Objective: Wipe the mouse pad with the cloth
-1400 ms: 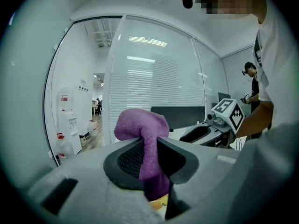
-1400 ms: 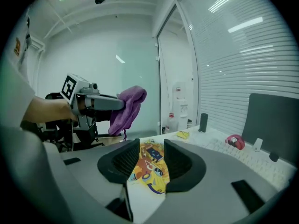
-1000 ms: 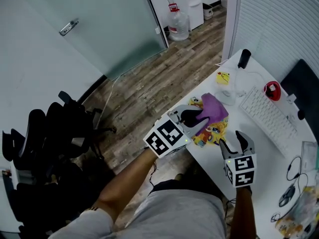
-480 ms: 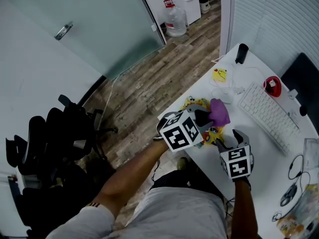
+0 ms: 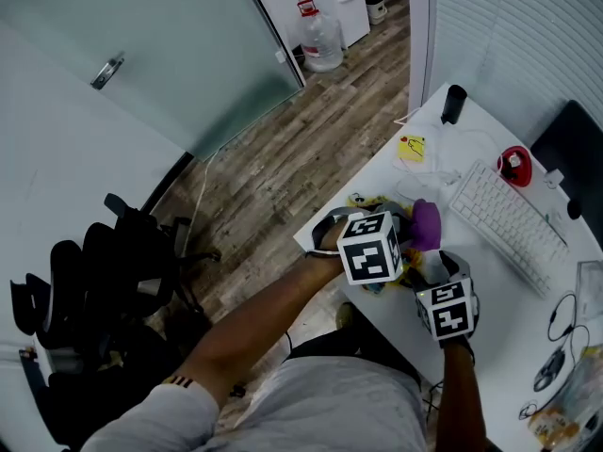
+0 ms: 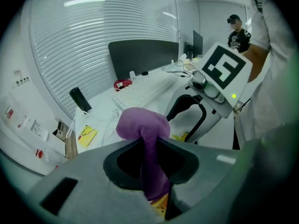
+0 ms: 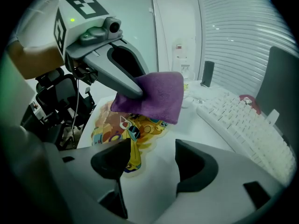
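Observation:
A purple cloth [image 6: 142, 125] [image 7: 156, 96] [image 5: 425, 224] is pinched between the jaws of my left gripper [image 6: 148, 158] [image 7: 133, 90], which is shut on it and holds it just above a colourful cartoon-shaped mouse pad [image 7: 122, 127] [image 5: 375, 200] near the white desk's front corner. My right gripper [image 7: 150, 163] [image 5: 435, 269] hovers over the near edge of the pad with its jaws open and nothing between them. In the head view the left gripper's marker cube [image 5: 369, 248] hides most of the pad.
A white keyboard [image 5: 504, 222] [image 7: 243, 120] lies to the right of the pad, with a red object [image 5: 514, 166] beyond it. A yellow sticky note [image 5: 411, 149], a black cylinder [image 5: 453, 104] and a dark monitor [image 5: 575, 163] stand further back. Cables [image 5: 554, 342] lie at the desk's right.
My left gripper has come down and to the right with the cloth, rolling as it went, and now covers the pad. The right gripper sank slightly and its jaws opened wider.

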